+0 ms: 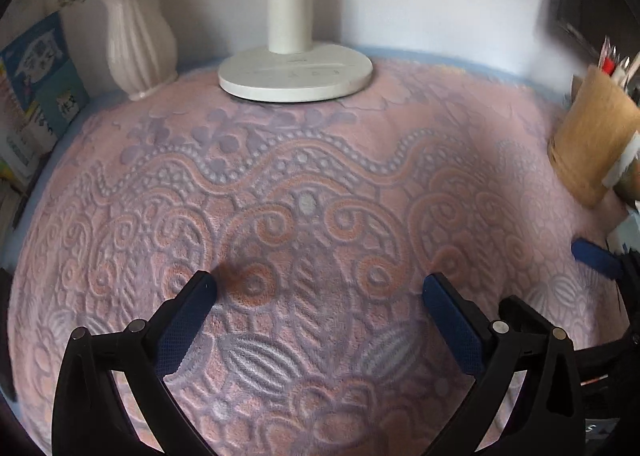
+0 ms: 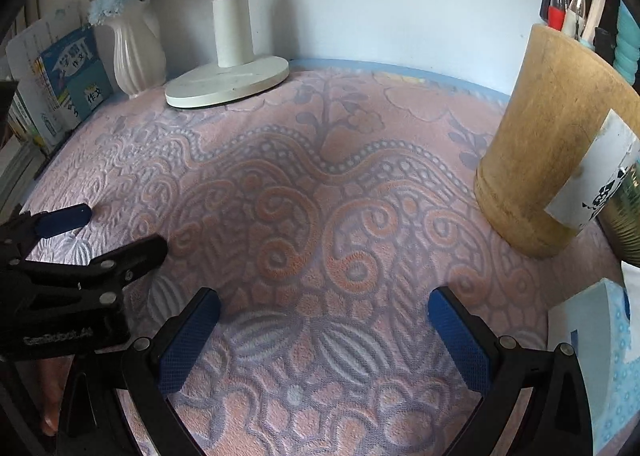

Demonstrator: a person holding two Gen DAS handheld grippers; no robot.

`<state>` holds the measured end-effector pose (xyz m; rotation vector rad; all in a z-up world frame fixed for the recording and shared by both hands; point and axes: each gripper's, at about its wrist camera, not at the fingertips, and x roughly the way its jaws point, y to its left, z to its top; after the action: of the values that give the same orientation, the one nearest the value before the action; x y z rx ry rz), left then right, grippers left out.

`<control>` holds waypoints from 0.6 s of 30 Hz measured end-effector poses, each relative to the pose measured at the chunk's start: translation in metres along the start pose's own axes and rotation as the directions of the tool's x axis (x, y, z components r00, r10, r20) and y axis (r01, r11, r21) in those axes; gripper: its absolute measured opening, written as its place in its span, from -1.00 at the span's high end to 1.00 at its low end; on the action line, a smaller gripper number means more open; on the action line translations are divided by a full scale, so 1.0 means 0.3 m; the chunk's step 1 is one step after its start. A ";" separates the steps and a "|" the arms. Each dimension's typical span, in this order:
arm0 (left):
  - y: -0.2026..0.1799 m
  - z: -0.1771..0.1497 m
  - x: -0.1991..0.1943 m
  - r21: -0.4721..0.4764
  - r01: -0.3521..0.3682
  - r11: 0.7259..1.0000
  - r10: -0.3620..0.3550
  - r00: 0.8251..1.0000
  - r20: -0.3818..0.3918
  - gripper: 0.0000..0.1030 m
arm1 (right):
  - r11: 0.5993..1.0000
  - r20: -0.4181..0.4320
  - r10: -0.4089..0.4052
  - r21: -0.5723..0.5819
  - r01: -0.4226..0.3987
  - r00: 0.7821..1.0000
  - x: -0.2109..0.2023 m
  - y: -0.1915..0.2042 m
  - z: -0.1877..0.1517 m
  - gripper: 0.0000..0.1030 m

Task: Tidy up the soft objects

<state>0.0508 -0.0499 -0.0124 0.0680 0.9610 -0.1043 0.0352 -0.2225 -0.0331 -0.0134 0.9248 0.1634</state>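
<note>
Hovering both claws, left claw [image 1: 320,292] and right claw [image 2: 324,306], spread wide and empty, over the pink embossed plush blanket [image 1: 320,183]; soft, limp, probably light; pinch an edge.

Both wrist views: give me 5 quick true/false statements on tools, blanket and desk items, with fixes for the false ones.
1. The left tool is open and holds nothing. True.
2. The right tool is shut on the blanket. False: it is open, above the pink patterned blanket.
3. The lamp base stands beside the white vase. True.
4. The pen holder lies tipped over. False: it stands upright, with pens in it.
5. Books stand left of the vase. True.
</note>
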 end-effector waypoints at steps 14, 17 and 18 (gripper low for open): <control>0.012 -0.006 -0.004 -0.012 0.010 1.000 -0.010 1.000 0.018 -0.99 | 1.000 0.004 -0.007 0.017 0.007 1.000 -0.007 -0.001 -0.012 -1.00; 0.049 -0.015 -0.023 -0.063 -0.002 0.998 0.004 1.000 0.027 -0.99 | 1.000 0.005 -0.002 0.016 0.002 1.000 0.001 -0.002 -0.005 -1.00; 0.059 -0.021 -0.029 -0.079 -0.017 0.997 0.019 0.999 0.026 -0.99 | 1.000 0.006 -0.003 0.017 0.002 1.000 -0.003 -0.002 -0.007 -1.00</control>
<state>0.0429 -0.0311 -0.0088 0.0021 0.9365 -0.0503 0.0329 -0.2234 -0.0337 0.0021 0.9205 0.1530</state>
